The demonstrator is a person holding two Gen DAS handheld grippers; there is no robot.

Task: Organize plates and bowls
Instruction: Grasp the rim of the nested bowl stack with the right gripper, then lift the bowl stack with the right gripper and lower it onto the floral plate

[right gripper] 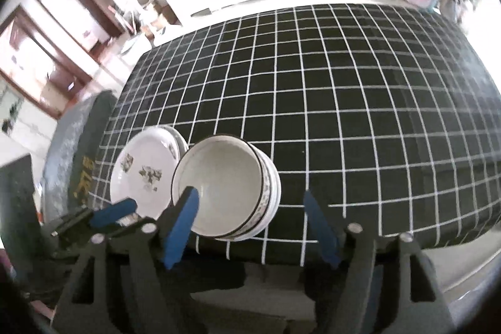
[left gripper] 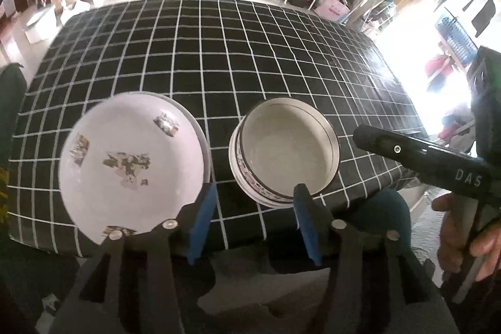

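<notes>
Only the left wrist view shows a hand (left gripper: 463, 237) beside the bowls (left gripper: 285, 152).

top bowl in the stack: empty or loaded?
Empty. The top bowl shows a bare white interior in both wrist views; nothing lies inside.

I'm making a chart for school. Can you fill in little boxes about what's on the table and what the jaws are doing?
table cover: black cloth with white grid
plates: stacked, flower pattern, near edge
bowls: nested stack, beside the plates
left gripper: jaws open, holding nothing
right gripper: jaws open, holding nothing
task state: both stacks look set down
</notes>
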